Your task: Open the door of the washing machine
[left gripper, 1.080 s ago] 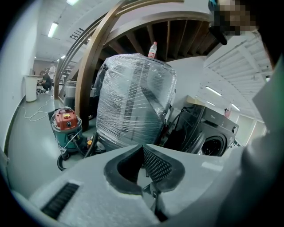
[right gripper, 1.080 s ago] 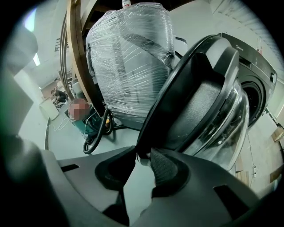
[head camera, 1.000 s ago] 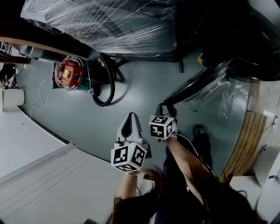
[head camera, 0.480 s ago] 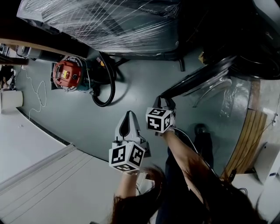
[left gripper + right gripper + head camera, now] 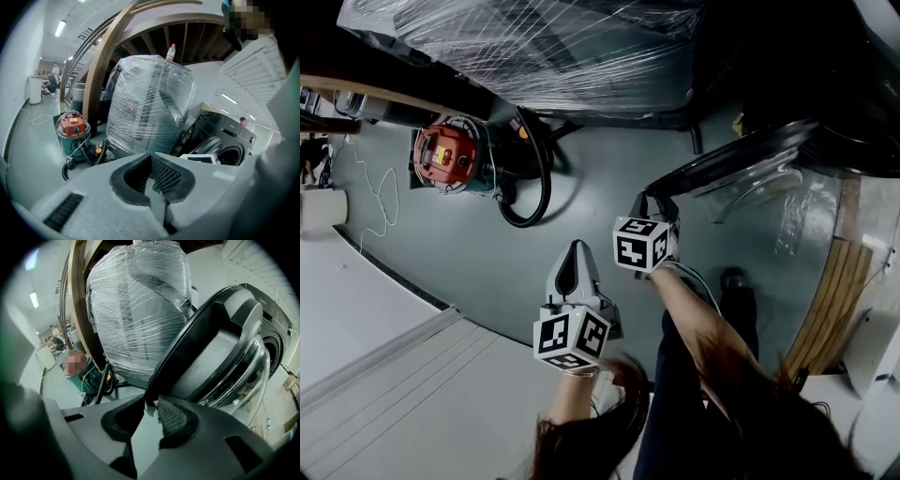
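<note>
R gripper [image 5: 152, 411] is clamped on the rim of the washing machine door [image 5: 211, 348]; jaws have just been closing w/ the rim between them. Door stands swung out from the washer front [image 5: 279, 329]. L gripper [image 5: 150, 161]: jaws together, empty, well apart from the door.

text: none legible | vacuum label [image 5: 442, 157] — too small to read

Dim, bluish light from ceiling strip lights [image 5: 61, 28]; fisheye warps edges, corners black, foreground blurred.
</note>
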The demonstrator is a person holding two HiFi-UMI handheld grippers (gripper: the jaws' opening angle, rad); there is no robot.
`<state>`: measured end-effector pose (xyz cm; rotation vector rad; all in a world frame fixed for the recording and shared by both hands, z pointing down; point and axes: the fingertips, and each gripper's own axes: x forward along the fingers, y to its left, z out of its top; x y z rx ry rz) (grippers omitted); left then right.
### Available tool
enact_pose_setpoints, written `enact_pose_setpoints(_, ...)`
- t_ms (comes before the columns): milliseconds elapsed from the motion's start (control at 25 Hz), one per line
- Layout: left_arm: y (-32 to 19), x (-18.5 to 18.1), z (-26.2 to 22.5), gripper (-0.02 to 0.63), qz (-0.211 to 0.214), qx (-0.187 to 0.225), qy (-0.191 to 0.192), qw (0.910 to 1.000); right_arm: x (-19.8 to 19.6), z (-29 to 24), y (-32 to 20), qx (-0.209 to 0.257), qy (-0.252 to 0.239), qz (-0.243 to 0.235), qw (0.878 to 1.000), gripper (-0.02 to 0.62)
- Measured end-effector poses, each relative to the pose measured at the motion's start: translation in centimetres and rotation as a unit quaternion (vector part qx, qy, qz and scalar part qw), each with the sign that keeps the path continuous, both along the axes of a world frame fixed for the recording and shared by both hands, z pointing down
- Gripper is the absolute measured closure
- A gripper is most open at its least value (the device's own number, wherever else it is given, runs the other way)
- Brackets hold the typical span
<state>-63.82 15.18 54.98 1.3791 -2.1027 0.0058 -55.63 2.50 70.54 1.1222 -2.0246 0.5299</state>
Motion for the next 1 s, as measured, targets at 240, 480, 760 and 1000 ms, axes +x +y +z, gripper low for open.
enact_pose_setpoints(240, 0.0, -0.8, 0.4, 0.594, 0.0, -0.002, 0.002, 1.0, -1.5, 0.0, -1.3, 0.007, -0.006, 0.004, 1.0, 0.514)
enact_pose_setpoints(480, 0.1, -1.4, 0.9, 0.594, -0.001, -0.004, 0.002, 1.0, -2.6, -0.1, -2.7, 0.012, -0.007, 0.004, 1.0, 0.526)
enact_pose_setpoints(760, 0.2, -1.9, 1.4, 0.594, -0.001, -0.006, 0.002, 1.0, -3.3, 0.0, -4.2, 0.025, -0.004, 0.011, 1.0, 0.579)
enact_pose_setpoints(1000, 0.2, -2.3, 1.5, 0.594, -0.001, -0.007, 0.001, 1.0, -1.8, 0.8, -7.2, 0.014, 0.001, 0.052, 0.999, 0.552)
